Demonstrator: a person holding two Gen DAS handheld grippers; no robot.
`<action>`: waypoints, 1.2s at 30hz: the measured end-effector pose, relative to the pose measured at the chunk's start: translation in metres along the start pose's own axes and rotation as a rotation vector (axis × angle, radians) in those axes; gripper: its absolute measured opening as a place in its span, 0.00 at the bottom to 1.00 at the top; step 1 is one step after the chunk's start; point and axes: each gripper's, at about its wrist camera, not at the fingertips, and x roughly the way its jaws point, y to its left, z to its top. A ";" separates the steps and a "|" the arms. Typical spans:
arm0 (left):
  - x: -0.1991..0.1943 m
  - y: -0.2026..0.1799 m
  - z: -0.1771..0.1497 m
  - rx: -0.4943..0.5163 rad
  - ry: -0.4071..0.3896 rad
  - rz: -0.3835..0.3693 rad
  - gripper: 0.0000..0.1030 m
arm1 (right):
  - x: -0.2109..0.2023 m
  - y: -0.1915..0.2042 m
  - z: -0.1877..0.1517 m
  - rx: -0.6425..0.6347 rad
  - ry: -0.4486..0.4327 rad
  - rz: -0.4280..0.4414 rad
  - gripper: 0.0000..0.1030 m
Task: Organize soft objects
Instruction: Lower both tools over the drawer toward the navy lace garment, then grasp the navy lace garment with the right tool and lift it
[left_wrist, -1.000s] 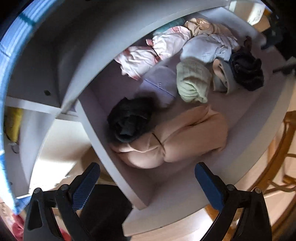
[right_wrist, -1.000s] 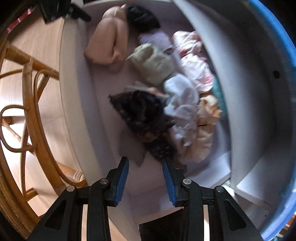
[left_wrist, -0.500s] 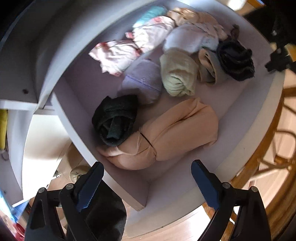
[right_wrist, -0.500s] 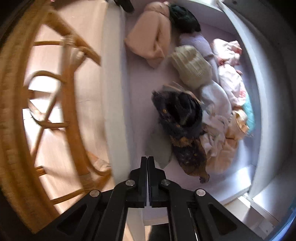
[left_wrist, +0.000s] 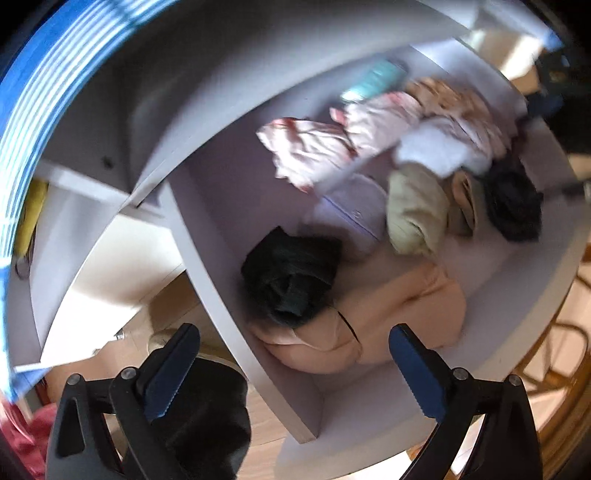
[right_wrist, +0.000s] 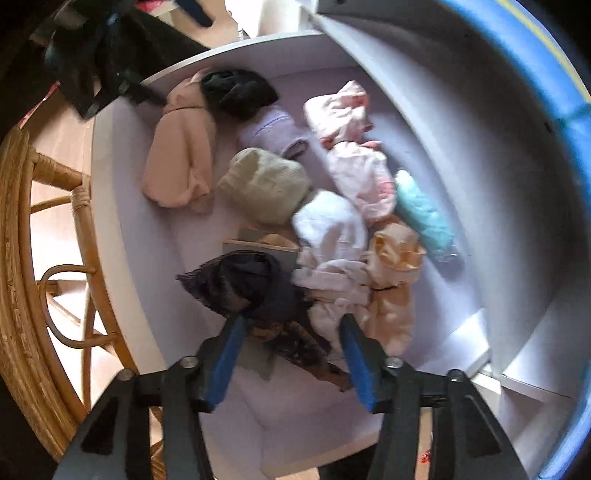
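Both cameras look down into one white drawer (right_wrist: 110, 173) holding rolled and bundled clothes.

Left gripper (left_wrist: 291, 343): jaws spread wide, nothing between them. It hangs over the near end of the drawer, above the peach bundle (left_wrist: 388, 317) and the black roll (left_wrist: 291, 273), which lie touching each other against the end wall. This view is motion-blurred toward the far end. It alone shows the shelf compartment (left_wrist: 110, 258) outside the drawer's end wall and a dark garment (left_wrist: 207, 417) below the left finger.

Right gripper (right_wrist: 291, 325): jaws partly open, straddling the dark patterned cloth (right_wrist: 240, 280) at the opposite end of the drawer. The fingertips sit at or just above the fabric; actual contact cannot be confirmed, and the jaws are not closed on it.

Details only the right view resolves:
- The teal roll (right_wrist: 424, 214) lies along the back wall, beside the pink garments (right_wrist: 354, 155).
- The white cloth (right_wrist: 328, 229) sits between the olive roll (right_wrist: 266, 184) and the cream cloth (right_wrist: 395, 258).
- The lilac roll (right_wrist: 269, 129) touches the black roll.
- A rattan chair (right_wrist: 37, 258) stands outside the drawer front.
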 end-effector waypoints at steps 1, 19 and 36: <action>0.003 0.000 0.000 -0.006 0.005 -0.009 1.00 | 0.009 0.004 0.003 -0.023 0.006 0.008 0.60; 0.031 -0.019 -0.005 0.067 0.090 0.012 1.00 | 0.068 0.023 0.016 -0.078 0.095 -0.049 0.59; 0.034 -0.025 -0.001 0.099 0.092 0.030 1.00 | 0.053 0.000 0.021 0.061 0.051 -0.010 0.24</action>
